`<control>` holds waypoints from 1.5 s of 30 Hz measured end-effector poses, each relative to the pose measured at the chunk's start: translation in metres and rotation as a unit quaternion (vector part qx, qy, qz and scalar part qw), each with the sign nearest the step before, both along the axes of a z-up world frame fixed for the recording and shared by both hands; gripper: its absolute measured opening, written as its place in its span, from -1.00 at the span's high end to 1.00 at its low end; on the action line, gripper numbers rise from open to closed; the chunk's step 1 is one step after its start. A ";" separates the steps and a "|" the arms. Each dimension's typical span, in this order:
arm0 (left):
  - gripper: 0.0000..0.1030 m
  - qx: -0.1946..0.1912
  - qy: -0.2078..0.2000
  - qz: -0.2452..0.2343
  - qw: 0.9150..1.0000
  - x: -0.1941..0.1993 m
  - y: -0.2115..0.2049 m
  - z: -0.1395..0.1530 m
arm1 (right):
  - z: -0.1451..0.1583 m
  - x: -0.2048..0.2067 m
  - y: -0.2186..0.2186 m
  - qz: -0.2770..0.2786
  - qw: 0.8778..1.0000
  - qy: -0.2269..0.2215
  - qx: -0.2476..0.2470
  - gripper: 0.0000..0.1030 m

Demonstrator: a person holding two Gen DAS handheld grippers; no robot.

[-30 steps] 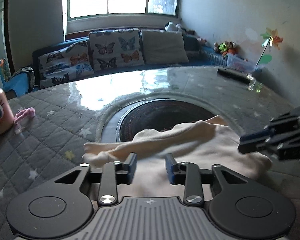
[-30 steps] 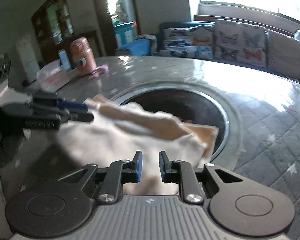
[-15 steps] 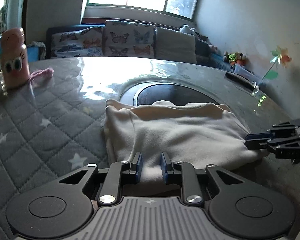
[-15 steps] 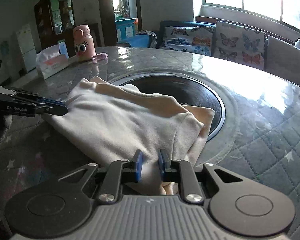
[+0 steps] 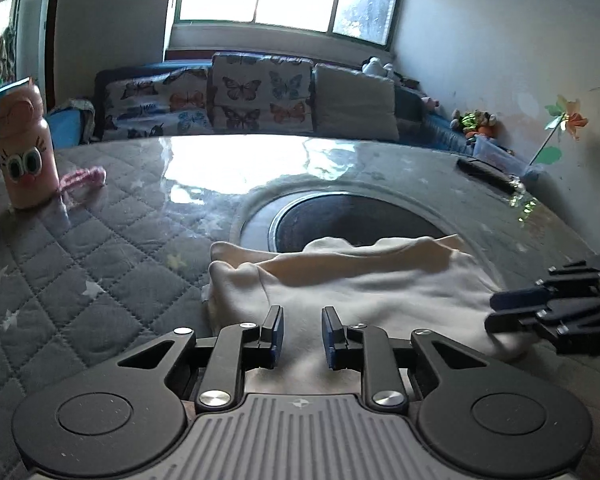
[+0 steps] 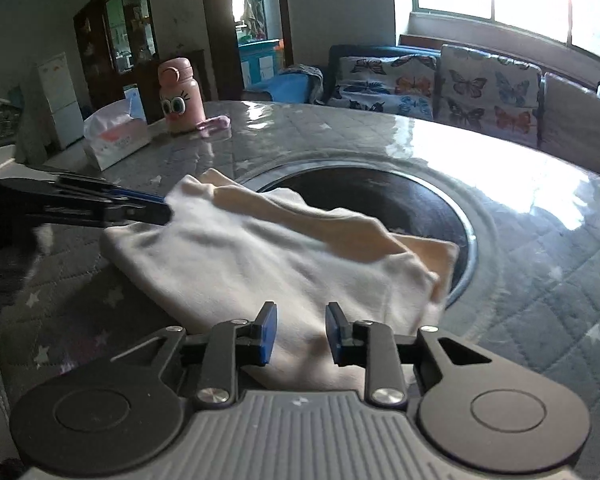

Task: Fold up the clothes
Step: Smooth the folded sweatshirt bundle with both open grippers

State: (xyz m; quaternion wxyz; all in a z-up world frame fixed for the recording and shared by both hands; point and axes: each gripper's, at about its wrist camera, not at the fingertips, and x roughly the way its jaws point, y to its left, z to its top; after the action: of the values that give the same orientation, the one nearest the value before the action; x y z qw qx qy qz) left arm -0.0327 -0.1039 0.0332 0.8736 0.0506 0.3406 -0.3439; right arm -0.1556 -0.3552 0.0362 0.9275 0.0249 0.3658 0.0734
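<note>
Table (image 5: 112, 280): round, quilted grey cover under a glossy sheet, dark circular inset (image 5: 356, 220) at centre.

Garment (image 5: 364, 292): cream, folded into a rough rectangle, lying on the near side of the table with its far edge over the inset rim. A fold looks just laid; judged next step is to free both tongs, then smooth or fold again.

Left gripper (image 5: 302, 338): jaws slightly apart over the near hem, cloth between them, pads not seen pressing.

Right gripper (image 6: 302, 334): jaws have just been opening; cloth lies between them, released.

Pink bottle (image 6: 180, 96), tissue pack (image 6: 114, 134), pink cloth scrap (image 6: 214, 123): far left edge, well apart, no obstruction.

Dark flat object (image 5: 486, 170): far right edge.
</note>
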 end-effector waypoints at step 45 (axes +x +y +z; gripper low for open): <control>0.21 0.006 -0.007 -0.034 0.999 0.003 -0.019 -0.011 | -0.021 0.112 0.023 0.010 1.000 0.010 0.016 0.40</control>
State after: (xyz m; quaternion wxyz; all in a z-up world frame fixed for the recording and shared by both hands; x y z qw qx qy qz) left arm -0.0298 -0.1225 0.0221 0.8636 0.0701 0.3344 -0.3707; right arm -0.0432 -0.3321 0.0151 0.9226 0.0365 0.3739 0.0882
